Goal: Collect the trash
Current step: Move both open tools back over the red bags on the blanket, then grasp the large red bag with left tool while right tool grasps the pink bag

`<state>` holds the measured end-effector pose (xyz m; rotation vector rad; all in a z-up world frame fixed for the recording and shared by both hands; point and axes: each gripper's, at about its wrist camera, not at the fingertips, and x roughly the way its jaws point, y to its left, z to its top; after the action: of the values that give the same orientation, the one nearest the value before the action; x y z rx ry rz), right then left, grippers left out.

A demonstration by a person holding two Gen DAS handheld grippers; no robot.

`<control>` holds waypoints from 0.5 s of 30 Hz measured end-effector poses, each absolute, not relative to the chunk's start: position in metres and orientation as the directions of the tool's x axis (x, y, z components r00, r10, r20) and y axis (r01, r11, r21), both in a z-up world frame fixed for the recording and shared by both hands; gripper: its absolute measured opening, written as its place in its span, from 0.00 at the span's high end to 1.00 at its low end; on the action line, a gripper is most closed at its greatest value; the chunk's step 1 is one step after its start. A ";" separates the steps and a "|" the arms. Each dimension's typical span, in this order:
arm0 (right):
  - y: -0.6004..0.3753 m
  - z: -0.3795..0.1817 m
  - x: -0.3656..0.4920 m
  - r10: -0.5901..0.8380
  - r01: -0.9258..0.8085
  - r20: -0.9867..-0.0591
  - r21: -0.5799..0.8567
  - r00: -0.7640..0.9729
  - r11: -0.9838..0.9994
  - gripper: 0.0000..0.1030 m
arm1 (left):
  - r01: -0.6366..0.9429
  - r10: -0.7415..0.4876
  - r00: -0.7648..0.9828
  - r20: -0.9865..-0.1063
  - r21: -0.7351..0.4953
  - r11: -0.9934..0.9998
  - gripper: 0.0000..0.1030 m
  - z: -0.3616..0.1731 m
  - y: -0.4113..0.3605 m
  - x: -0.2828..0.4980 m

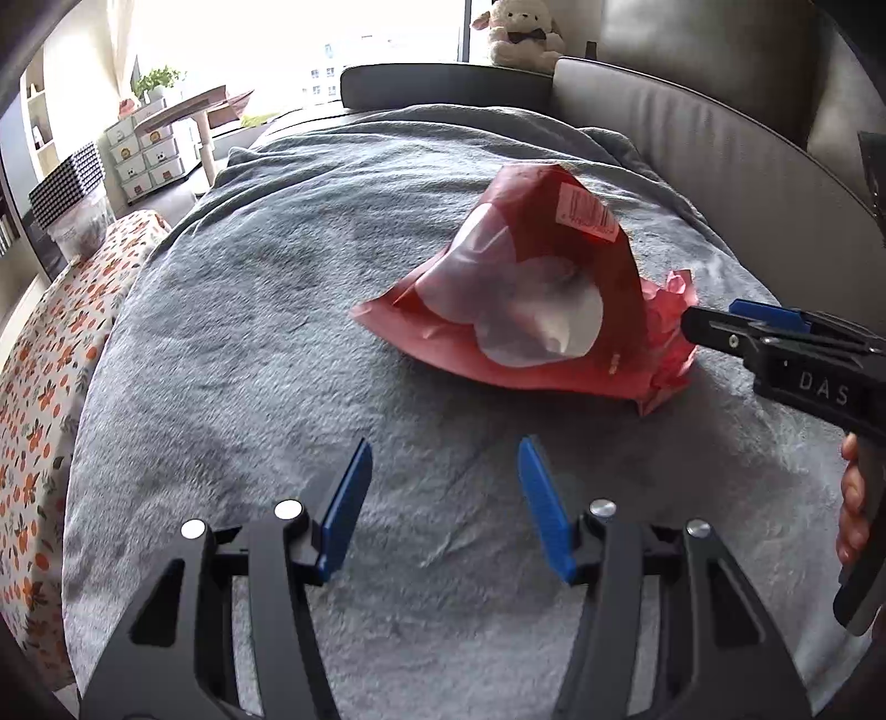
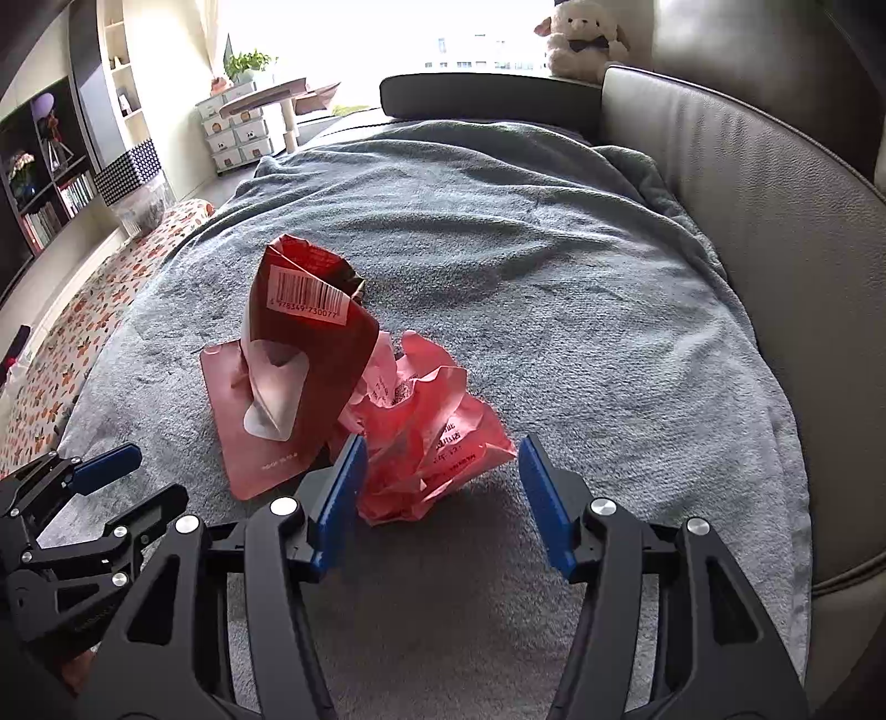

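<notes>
Grey fleece blanket (image 2: 554, 266) covers the sofa (image 2: 747, 183); both claws, left claw (image 1: 443, 493) and right claw (image 2: 443, 487), gape wide by red wrappers (image 2: 426, 437).

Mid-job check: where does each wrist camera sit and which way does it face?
Left wrist: behind the open left gripper, facing the red pouch on the blanket; right gripper and a hand show at right.
Right wrist: behind the open right gripper, facing the crumpled wrapper; left gripper at lower left.
Shared: pouch, wrapper, blanket, plush sheep.
</notes>
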<state>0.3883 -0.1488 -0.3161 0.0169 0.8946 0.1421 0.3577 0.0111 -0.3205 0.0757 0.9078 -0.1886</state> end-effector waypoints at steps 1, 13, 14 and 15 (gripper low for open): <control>-0.149 -0.319 0.393 0.132 -0.120 -0.779 0.073 0.614 0.990 0.46 | 0.207 -0.136 0.604 -0.786 -0.011 0.978 0.46 -0.322 0.006 0.362; -0.153 -0.334 0.412 0.141 -0.125 -0.788 0.082 0.599 0.989 0.44 | 0.325 -0.110 0.648 -0.753 0.142 0.935 0.45 -0.344 -0.048 0.395; -0.153 -0.334 0.412 0.141 -0.126 -0.788 0.081 0.599 0.989 0.44 | 0.329 -0.106 0.653 -0.750 0.154 0.932 0.45 -0.345 -0.051 0.397; -0.153 -0.335 0.413 0.142 -0.126 -0.789 0.082 0.598 0.989 0.43 | 0.331 -0.103 0.658 -0.746 0.164 0.929 0.45 -0.346 -0.054 0.399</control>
<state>0.4129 -0.1532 -0.3352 0.0183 0.9165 0.1554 0.3988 -0.0537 -0.3457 0.2989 0.8183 -0.2500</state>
